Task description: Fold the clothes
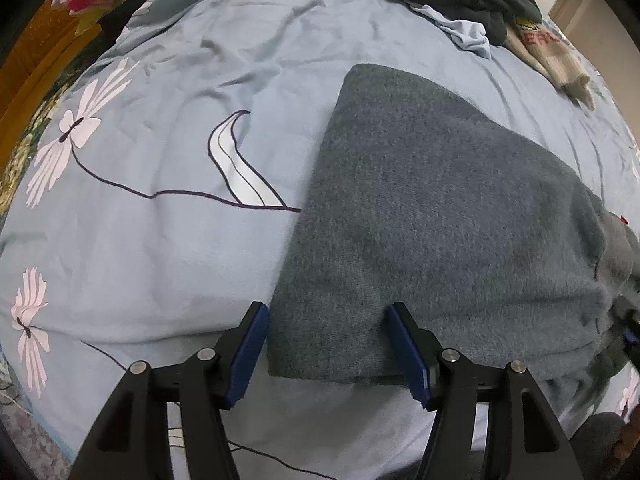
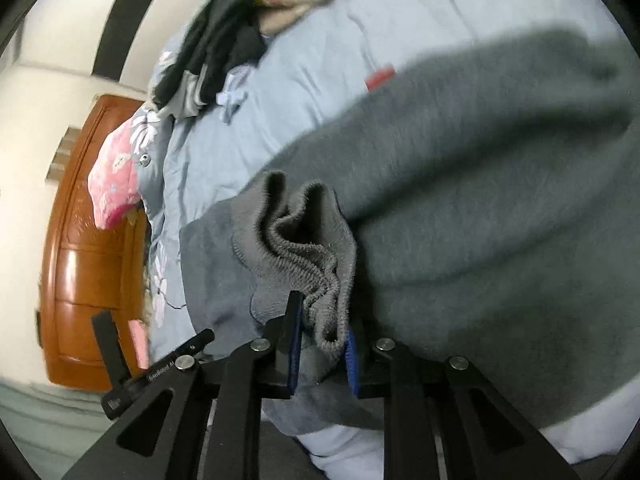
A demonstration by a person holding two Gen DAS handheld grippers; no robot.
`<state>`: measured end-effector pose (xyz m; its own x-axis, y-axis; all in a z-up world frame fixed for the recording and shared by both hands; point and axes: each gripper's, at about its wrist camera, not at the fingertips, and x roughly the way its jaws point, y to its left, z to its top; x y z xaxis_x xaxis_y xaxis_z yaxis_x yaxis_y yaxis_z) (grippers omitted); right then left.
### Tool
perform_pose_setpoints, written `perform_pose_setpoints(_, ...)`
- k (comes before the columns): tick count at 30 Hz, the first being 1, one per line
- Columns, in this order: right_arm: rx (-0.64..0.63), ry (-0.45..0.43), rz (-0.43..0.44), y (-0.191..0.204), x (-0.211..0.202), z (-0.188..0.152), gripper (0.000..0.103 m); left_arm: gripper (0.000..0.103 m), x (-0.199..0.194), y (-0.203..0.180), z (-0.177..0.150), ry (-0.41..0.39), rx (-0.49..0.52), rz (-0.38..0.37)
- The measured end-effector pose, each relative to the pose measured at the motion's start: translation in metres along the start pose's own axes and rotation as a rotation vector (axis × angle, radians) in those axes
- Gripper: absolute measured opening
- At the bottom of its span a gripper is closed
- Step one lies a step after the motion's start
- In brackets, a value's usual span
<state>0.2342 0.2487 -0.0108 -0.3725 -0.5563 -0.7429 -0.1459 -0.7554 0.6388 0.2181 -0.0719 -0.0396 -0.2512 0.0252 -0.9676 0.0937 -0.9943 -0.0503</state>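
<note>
Left-wrist view: left tongs (image 1: 328,354) are hovering open, gripping nothing, over the near corner of the soft grey sweater (image 1: 440,220) lying on the bed (image 1: 160,240). Right-wrist view: right tongs (image 2: 320,354) are pinching its ribbed cuff (image 2: 316,276), probably a sound handhold for limp knit.

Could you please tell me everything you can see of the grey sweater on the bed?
The grey sweater is a fuzzy, blue-grey knit lying on the light blue bedsheet, its near part folded flat with a straight left edge. The left gripper stands open astride its near left corner, pads not pressing. The right gripper is shut on a bunched ribbed cuff or hem, lifting that part. A small red tag shows at its far edge.
</note>
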Motion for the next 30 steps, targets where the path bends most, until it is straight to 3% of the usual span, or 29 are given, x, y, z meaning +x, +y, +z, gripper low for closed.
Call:
perform_pose_setpoints(3,-0.005,-0.108,-0.067,-0.009,-0.046,-0.001,0.037,0.066,-0.001,-0.003,-0.004,-0.006,-0.016,-0.002)
perform_pose_setpoints(8,0.245,-0.283,-0.214,-0.066,-0.114,-0.015,0.041,0.066,0.000,-0.007,-0.010,-0.014,-0.052,-0.006)
perform_pose_setpoints(13,0.521,-0.318,-0.213,-0.124,-0.126,-0.038,0.042,0.066,-0.003,-0.012,-0.013,-0.023,-0.062,-0.009)
perform_pose_setpoints(15,0.586,-0.302,-0.169,-0.136,-0.121,-0.040,0.053,0.066,-0.005,-0.014,-0.014,-0.025,-0.060,-0.011)
perform_pose_setpoints(16,0.607,-0.293,-0.144,-0.140,-0.118,-0.039,0.054,0.066,-0.005,-0.013,-0.013,-0.026,-0.061,-0.011)
perform_pose_setpoints(23,0.675,-0.279,-0.100,-0.152,-0.102,-0.030,0.054,0.066,-0.019,-0.024,-0.021,-0.066,-0.067,-0.043)
perform_pose_setpoints(26,0.666,-0.289,-0.097,-0.149,-0.099,-0.025,0.052,0.066,-0.019,-0.010,-0.006,-0.080,-0.071,-0.063)
perform_pose_setpoints(30,0.648,-0.330,-0.090,-0.141,-0.105,-0.027,0.033,0.066,-0.027,0.017,-0.003,-0.101,-0.084,-0.087)
